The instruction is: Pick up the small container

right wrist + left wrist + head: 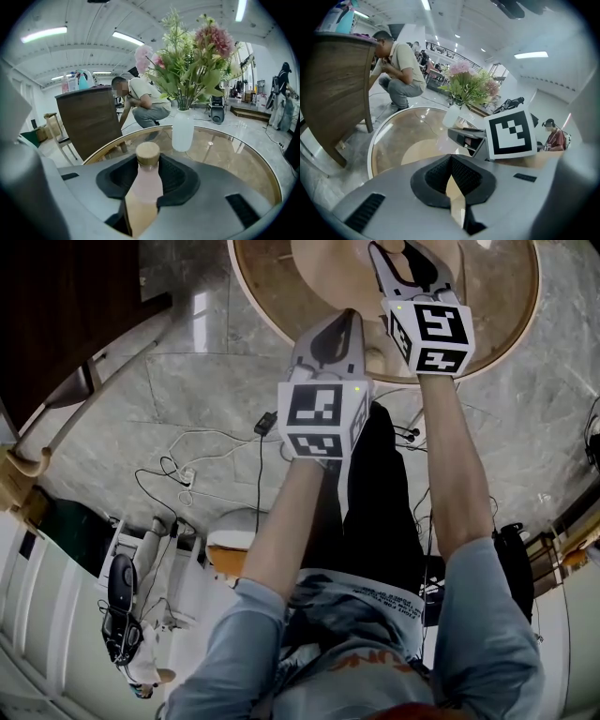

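Note:
The small container (145, 180) is a pale pink bottle with a round cork-coloured cap (147, 152). It stands upright between the jaws of my right gripper (148, 164), whose dark pads press on both of its sides. In the head view the right gripper (409, 253) reaches over the round glass table (506, 324), and I cannot make out the bottle there. My left gripper (450, 160) is shut with its pads touching at the tips and nothing between them. It hovers at the table's near edge (345, 321), to the left of the right gripper (469, 138).
A white vase (183, 129) of pink and green flowers (187, 61) stands on the table beyond the bottle. A dark wooden cabinet (89, 119), a chair (60, 136) and a crouching person (143, 105) are past the table. Cables (187, 474) lie on the marble floor.

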Demonstrator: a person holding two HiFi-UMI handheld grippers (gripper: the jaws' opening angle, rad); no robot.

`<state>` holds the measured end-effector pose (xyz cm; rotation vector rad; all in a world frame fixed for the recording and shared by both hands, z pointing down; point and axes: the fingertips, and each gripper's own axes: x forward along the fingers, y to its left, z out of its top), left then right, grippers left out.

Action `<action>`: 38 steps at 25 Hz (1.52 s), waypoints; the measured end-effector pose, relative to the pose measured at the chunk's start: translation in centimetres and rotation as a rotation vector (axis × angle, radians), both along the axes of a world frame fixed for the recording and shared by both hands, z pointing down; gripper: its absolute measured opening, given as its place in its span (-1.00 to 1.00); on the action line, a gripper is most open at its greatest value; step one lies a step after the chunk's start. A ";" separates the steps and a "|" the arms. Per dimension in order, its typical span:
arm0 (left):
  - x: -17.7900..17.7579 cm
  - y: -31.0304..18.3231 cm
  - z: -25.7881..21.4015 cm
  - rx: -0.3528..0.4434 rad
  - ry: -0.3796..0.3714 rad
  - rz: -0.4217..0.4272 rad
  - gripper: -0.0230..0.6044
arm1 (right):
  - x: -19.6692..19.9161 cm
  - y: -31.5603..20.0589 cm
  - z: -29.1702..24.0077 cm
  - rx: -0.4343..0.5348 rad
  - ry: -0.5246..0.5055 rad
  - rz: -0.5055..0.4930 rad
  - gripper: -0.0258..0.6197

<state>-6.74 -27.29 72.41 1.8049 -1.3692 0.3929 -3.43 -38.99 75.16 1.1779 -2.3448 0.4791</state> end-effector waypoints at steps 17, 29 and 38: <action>0.3 0.6 -3.1 0.070 -0.019 0.032 -0.85 | 4.6 3.9 -7.6 0.044 -0.100 0.100 -0.46; 1.0 1.8 -13.0 0.225 -0.074 -0.003 -0.85 | 8.6 8.8 -18.1 0.113 -0.122 0.146 -0.46; 2.4 3.2 -24.7 0.380 -0.161 -0.020 -0.85 | 11.2 12.6 -28.9 0.181 -0.136 0.175 -0.46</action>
